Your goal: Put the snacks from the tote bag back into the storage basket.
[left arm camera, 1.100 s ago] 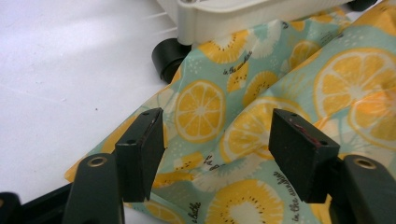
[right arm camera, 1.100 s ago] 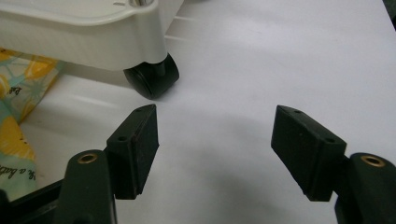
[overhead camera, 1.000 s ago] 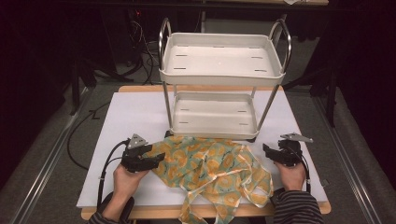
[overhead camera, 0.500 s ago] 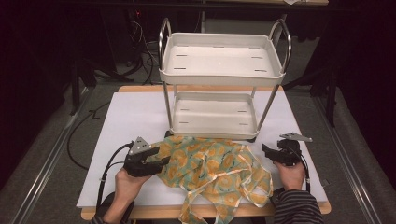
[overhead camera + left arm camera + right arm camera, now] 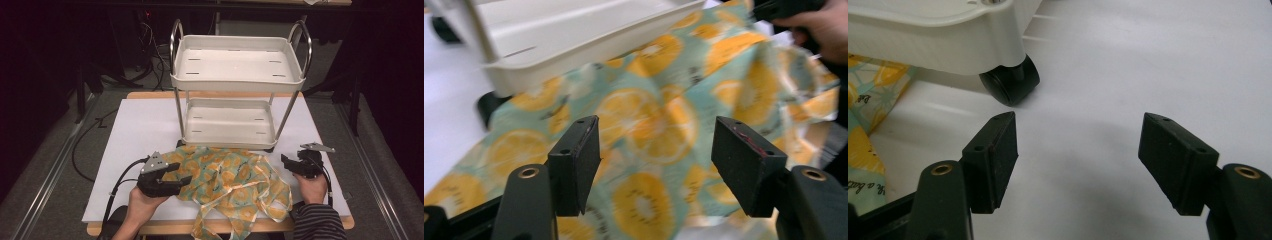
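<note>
A crumpled teal cloth with an orange-slice print (image 5: 230, 175) lies on the white table top in front of a small white two-tier cart (image 5: 237, 70). Its straps hang over the near table edge. My left gripper (image 5: 182, 179) stands open at the cloth's left edge, jaws wide apart over the printed fabric (image 5: 649, 130). My right gripper (image 5: 286, 161) is open too, just right of the cloth, above bare white surface (image 5: 1108, 100). In the right gripper view a black cart wheel (image 5: 1010, 80) and a strip of the cloth (image 5: 868, 100) lie ahead to the left.
The cart's lower tray (image 5: 227, 125) sits right behind the cloth, its edge (image 5: 574, 50) close above the fabric. The white board (image 5: 135, 130) rests on a wooden table. Dark cables (image 5: 85, 150) run along the floor at left.
My left gripper has moved right, onto the cloth's left edge. The right gripper has barely shifted.
</note>
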A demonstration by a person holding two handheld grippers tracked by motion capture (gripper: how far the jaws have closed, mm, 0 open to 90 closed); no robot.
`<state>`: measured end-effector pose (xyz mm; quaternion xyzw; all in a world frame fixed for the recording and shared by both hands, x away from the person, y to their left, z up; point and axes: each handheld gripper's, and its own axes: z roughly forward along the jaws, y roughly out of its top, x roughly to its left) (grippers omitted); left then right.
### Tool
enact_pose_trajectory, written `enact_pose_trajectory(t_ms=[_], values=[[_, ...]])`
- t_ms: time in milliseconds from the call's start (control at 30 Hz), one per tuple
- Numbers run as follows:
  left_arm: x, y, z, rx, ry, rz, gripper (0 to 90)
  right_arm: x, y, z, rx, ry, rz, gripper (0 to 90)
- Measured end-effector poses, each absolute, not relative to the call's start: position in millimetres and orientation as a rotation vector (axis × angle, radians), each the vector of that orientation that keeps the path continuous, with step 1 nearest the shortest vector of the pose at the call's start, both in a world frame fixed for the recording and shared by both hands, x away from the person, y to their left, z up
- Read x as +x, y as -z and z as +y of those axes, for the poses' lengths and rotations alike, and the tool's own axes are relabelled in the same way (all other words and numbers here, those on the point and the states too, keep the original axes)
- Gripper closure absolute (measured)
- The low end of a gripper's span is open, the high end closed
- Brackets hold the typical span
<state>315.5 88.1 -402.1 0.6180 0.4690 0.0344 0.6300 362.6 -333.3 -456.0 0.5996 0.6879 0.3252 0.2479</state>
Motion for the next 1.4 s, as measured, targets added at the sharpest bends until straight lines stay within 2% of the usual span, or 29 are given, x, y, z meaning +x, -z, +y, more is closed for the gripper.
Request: enact_pose_trajectory(t_ms=[867,1067,1300,1400], values=[[283,426,29,1.594,-0.022,0.983,23.5,362,457,-334,1.638,-0.866,1.882,32.8],[276,436,15,1.672,-0.089,0.941,24.0,362,457,-333,1.642,-0.854,1.884,32.8],[276,445,7,1.695,-0.13,0.937,33.7,362,457,-334,1.645,-0.856,1.883,32.9],[276,447,5,1.701,-0.121,0.933,45.3,361,457,-333,1.648,-0.859,1.88,33.1]])
